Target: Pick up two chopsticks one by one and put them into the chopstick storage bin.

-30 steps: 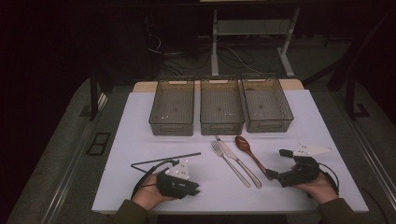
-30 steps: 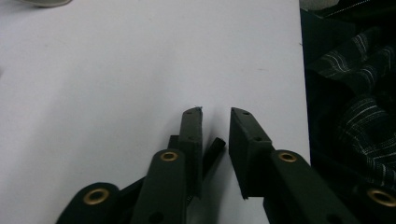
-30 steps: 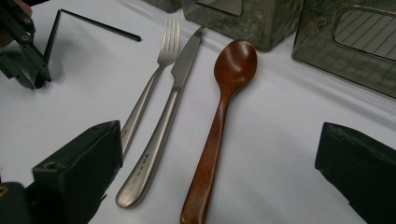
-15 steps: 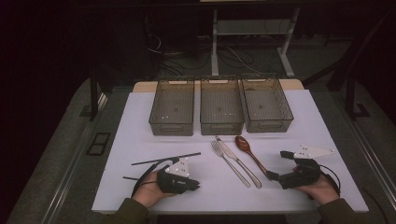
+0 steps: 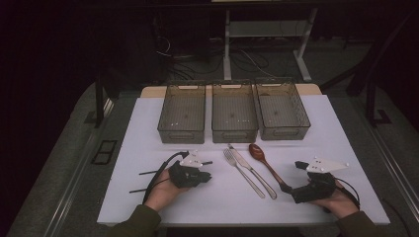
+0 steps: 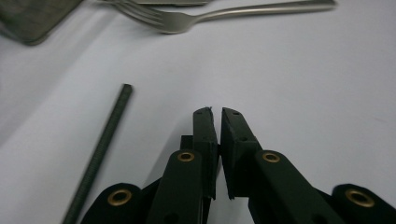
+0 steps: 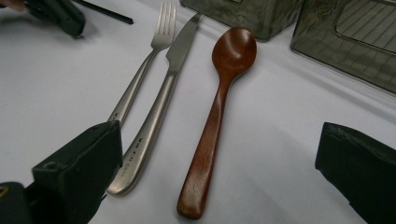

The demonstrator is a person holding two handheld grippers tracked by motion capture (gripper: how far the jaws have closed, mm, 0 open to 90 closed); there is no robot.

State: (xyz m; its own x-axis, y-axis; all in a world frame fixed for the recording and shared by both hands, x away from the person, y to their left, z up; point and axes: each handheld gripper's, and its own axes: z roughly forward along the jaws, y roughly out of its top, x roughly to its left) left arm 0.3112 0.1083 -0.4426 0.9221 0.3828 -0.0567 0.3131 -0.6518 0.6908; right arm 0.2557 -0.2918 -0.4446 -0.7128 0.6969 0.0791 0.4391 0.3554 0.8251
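1. The right claw (image 5: 292, 177) stood wide open around the wooden spoon's (image 7: 219, 107) handle end. The spoon lay flat on the table beside the knife (image 7: 161, 98), so closing off-centre might have skidded it or caught the knife.
2. The left claw (image 6: 218, 114) had just been closing, nearly shut on nothing. It could have rolled the chopstick (image 6: 105, 149) beside it away.

Open bench in front, cutlery and chopsticks across the middle

In the high view, bare white bench (image 5: 346, 143) lies at the centre right of the frame, and more along the lower edge between the left tongs (image 5: 206, 177) and the right tongs (image 5: 291, 190). The fork (image 5: 242, 172), knife (image 5: 252, 170) and wooden spoon (image 5: 267, 165) block the centre; two black chopsticks (image 5: 148, 173) lie at lower left; three mesh bins (image 5: 233, 134) wall off the upper middle.
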